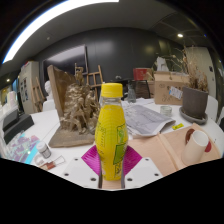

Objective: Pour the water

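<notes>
A yellow bottle (111, 135) with an orange cap and a green-and-yellow label stands upright between my fingers. My gripper (111, 163) has its two magenta pads (92, 160) pressed against the bottle's lower sides, one on each side. The bottle's base is hidden behind the gripper body. A white cup (196, 143) with something red beside it sits on a tan board to the right of the bottle.
A brown wooden model (75, 110) stands on the table to the left, beyond the fingers. Crumpled silvery foil (148, 119) lies behind the bottle to the right. Small cluttered items (25, 148) lie at the left. Boxes and shelves fill the background.
</notes>
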Tool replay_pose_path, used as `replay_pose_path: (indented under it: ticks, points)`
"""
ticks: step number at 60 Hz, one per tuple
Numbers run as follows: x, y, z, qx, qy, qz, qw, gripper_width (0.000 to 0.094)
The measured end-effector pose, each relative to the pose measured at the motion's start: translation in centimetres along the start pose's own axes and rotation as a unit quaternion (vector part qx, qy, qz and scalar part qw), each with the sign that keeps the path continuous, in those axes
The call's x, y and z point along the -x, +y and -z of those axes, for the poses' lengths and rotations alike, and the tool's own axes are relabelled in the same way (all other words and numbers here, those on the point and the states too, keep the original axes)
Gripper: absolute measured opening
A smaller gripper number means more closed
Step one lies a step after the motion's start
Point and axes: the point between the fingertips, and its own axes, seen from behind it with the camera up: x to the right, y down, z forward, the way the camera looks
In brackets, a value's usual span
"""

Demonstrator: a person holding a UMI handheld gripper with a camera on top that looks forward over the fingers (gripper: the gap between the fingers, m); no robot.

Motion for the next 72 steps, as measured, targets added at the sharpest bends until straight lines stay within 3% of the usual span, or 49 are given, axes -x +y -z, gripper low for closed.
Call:
replay_pose_path:
  ticks: [7, 16, 29, 50, 64, 72]
  points:
    - [0.5, -4.2, 1.7, -0.027, -0.038, -0.081, 0.996, 0.0247]
    - [-0.1, -10.1, 4.1, -0.060, -0.128, -0.285, 0.948, 0.0245]
    - [-6.2, -13.3, 5.1, -0.072, -0.192, -0.575, 0.792, 0.0243]
    - [-13.2, -10.6, 4.5, -0.062, -0.219, -0.802, 0.553, 0.0244]
    - [-13.6, -10.2, 4.6, -0.046, -0.221, -0.798, 0.559, 0.0245]
    - [-12.9, -10.7, 5.3, -0.027, -0.209, -0.737, 0.642, 0.0244]
